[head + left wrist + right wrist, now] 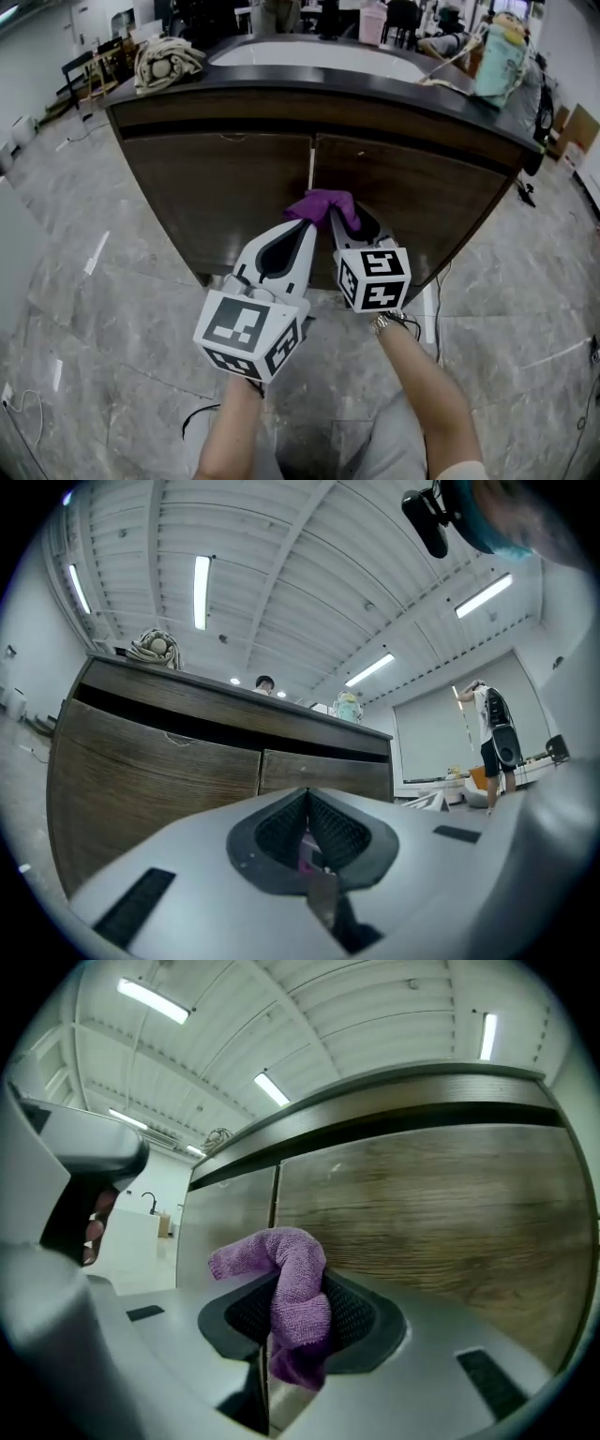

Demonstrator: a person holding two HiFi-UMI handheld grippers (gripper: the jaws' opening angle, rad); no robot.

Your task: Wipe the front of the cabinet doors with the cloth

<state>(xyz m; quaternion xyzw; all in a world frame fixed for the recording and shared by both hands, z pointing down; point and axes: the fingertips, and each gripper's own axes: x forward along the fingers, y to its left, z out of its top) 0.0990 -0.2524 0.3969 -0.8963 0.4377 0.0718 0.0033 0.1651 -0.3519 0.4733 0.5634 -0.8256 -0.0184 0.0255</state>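
Note:
A cabinet with two dark wood doors stands in front of me, the left door [220,187] and the right door [417,197] meeting at a narrow seam. A purple cloth [324,203] is bunched just in front of that seam. My right gripper [343,218] is shut on it, and in the right gripper view the cloth [298,1288] curls up out of the pads before the right door [441,1213]. My left gripper [302,228] sits close beside it, shut, its tip next to the cloth. The left gripper [307,797] points at the doors [150,771]; only a thin pink sliver shows between its pads.
A dark countertop [309,82] overhangs the doors. On it lie a beige bundle [167,61] at the left and a teal bottle [500,58] at the right. Cables trail on the marble floor [94,300]. A person [491,733] stands far off to the right.

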